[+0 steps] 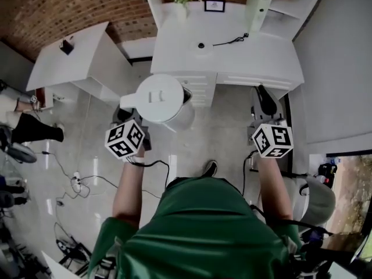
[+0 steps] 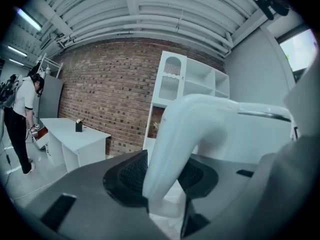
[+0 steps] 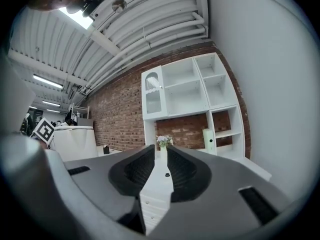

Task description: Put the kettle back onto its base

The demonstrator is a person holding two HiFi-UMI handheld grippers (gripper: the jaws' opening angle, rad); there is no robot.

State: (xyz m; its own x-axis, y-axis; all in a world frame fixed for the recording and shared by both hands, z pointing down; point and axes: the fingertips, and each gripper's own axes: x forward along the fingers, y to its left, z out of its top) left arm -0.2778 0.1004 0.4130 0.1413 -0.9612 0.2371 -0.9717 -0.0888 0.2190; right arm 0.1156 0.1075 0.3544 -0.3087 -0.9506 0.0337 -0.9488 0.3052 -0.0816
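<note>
- Left gripper (image 2: 162, 176): ribbed black pads pinch the smooth, curved white handle (image 2: 185, 129).
- Right gripper (image 3: 161, 160): pads slightly spread, nothing between them.
- Kettle (image 1: 160, 97): round, white and glossy, held above the floor, just before the flat white desk (image 1: 250, 60).
- Beyond: rough brick wall (image 2: 105, 84).

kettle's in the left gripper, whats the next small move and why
Probably carry the kettle forward and slightly right, over the desk. The left gripper is shut on its handle, but it hangs above the floor, short of what looks like the base, a dark spot with a cord on the desk.
</note>
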